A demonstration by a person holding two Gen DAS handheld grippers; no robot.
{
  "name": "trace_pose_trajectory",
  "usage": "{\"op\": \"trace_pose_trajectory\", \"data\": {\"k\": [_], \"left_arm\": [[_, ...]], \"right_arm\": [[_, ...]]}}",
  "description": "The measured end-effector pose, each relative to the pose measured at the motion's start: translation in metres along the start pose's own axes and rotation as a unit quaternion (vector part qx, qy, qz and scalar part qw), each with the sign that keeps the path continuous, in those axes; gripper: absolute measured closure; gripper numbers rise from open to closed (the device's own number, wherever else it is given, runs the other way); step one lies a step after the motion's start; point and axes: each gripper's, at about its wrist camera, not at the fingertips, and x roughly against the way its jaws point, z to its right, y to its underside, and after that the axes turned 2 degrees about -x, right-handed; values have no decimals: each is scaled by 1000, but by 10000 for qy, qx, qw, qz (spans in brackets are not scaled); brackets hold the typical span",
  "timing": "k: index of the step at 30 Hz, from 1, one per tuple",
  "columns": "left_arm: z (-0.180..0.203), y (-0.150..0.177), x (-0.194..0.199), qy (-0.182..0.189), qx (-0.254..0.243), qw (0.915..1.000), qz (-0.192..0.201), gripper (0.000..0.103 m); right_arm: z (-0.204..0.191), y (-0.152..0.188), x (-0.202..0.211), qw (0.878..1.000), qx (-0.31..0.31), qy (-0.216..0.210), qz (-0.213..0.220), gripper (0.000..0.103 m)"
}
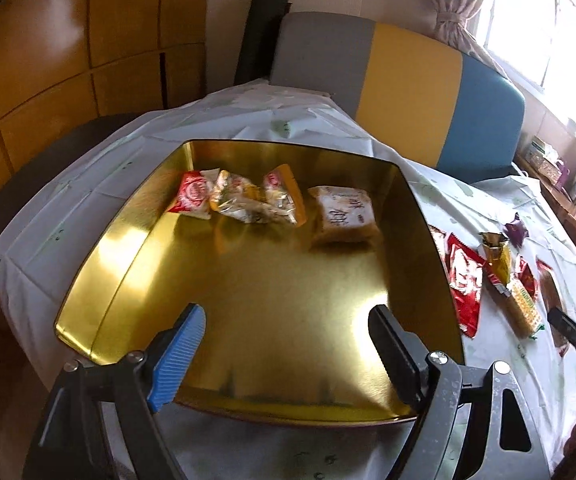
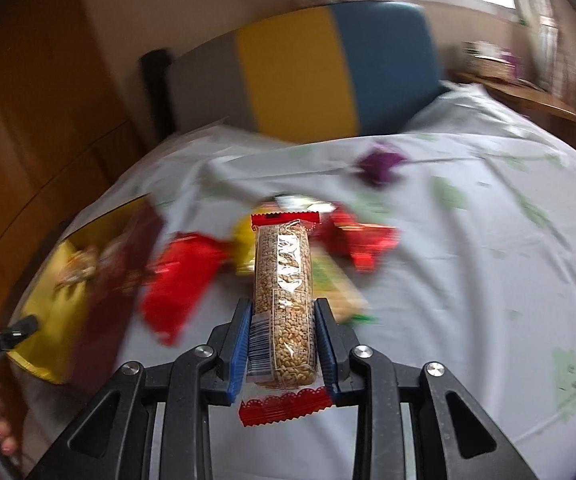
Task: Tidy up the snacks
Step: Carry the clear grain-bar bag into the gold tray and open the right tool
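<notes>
Counter (image 1: 67,208) under a white cloth with faint green print

A gold tin (image 1: 424,216) sits mid-frame on the cloth; at right lie loose snacks: a red packet (image 1: 464,280), a cracker pack (image 1: 522,308), a yellow wrapper (image 1: 498,248) and, farther up, a purple sweet (image 1: 516,231).

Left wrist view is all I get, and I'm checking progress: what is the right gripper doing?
Observer: The right gripper is shut on a clear peanut bar with red ends, gripped across its width.
Operator: Which way does the bar lie?
Observer: Lengthwise, pointing forward along the fingers, its rear red end sticking out behind them.
Operator: Is my left gripper visible there?
Observer: Just one dark fingertip at the left edge, by the gold tin.
Operator: Anything left near the far edge?
Observer: A purple packet lies alone on the tablecloth, beyond the red wrappers.
</notes>
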Motion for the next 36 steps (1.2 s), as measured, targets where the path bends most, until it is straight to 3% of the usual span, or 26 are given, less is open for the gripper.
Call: {"op": "trace_pose_trajectory", "data": {"k": [6, 10, 15, 19, 26, 36], "left_arm": [[-8, 5, 7, -70, 3, 9999, 113, 19], [-14, 8, 12, -100, 81, 9997, 185, 19], [-21, 11, 14, -157, 84, 9995, 247, 19], [-30, 12, 16, -242, 235, 9989, 320, 19], [-46, 14, 17, -335, 454, 9977, 376, 17], [-53, 15, 16, -331, 576, 9970, 407, 17]], "right_arm": [[-81, -17, -14, 9957, 657, -628, -159, 72], [-129, -28, -32, 9910, 1127, -649, -313, 72], [-164, -35, -60, 9880, 1264, -640, -619, 72], [-185, -42, -83, 9868, 1321, -451, -817, 72], [-204, -50, -116, 9867, 1280, 317, -954, 72], [-207, -49, -136, 9862, 1153, 641, -1004, 68]]}}
